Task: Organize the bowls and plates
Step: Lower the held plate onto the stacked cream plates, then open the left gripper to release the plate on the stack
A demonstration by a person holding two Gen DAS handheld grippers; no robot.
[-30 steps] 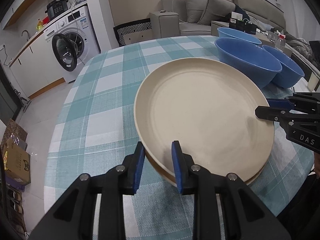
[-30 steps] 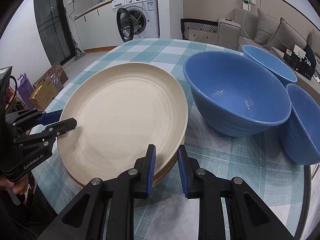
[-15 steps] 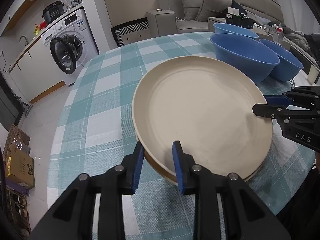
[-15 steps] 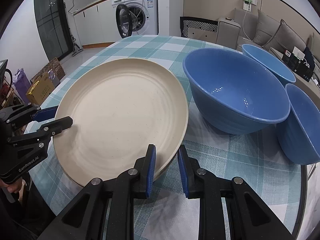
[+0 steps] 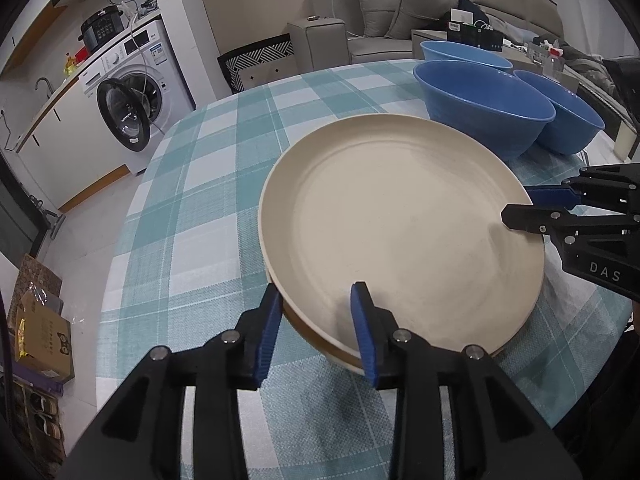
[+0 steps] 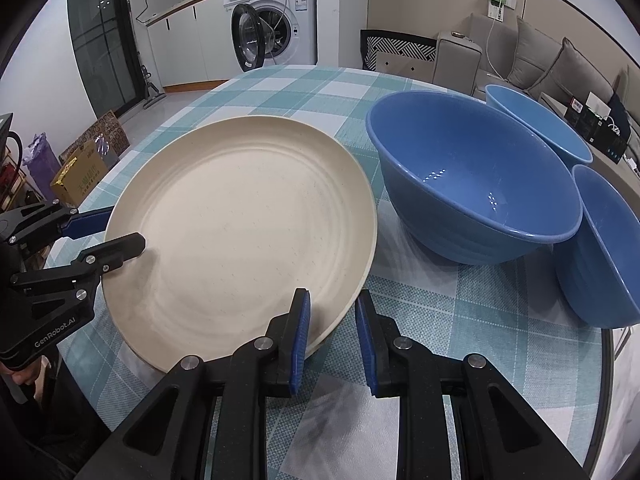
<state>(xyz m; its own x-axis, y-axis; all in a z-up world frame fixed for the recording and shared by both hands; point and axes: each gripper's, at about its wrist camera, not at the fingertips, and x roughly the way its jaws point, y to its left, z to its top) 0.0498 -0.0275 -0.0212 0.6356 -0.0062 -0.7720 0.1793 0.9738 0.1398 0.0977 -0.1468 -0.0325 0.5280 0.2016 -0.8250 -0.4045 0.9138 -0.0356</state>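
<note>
On the checked desk (image 6: pixel 440 320), left gripper (image 6: pixel 102 226) and right gripper (image 6: pixel 332 336) each straddle the cream plate's (image 6: pixel 248 232) rim, fingers spread (contact unclear); three blue bowls (image 6: pixel 472 184) stand just right of it

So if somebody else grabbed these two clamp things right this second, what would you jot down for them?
Left gripper: open, jaws straddling the near rim of the cream plate.
Right gripper: open, jaws straddling the plate's opposite rim.
The plate sits on at least one more plate, on the checked tablecloth.
Three blue bowls stand separately beside it: big bowl, far bowl, right-edge bowl.
Done: plates appear stacked.
Left: probably nest the bowls, and move the plate stack if it belongs elsewhere.
</note>
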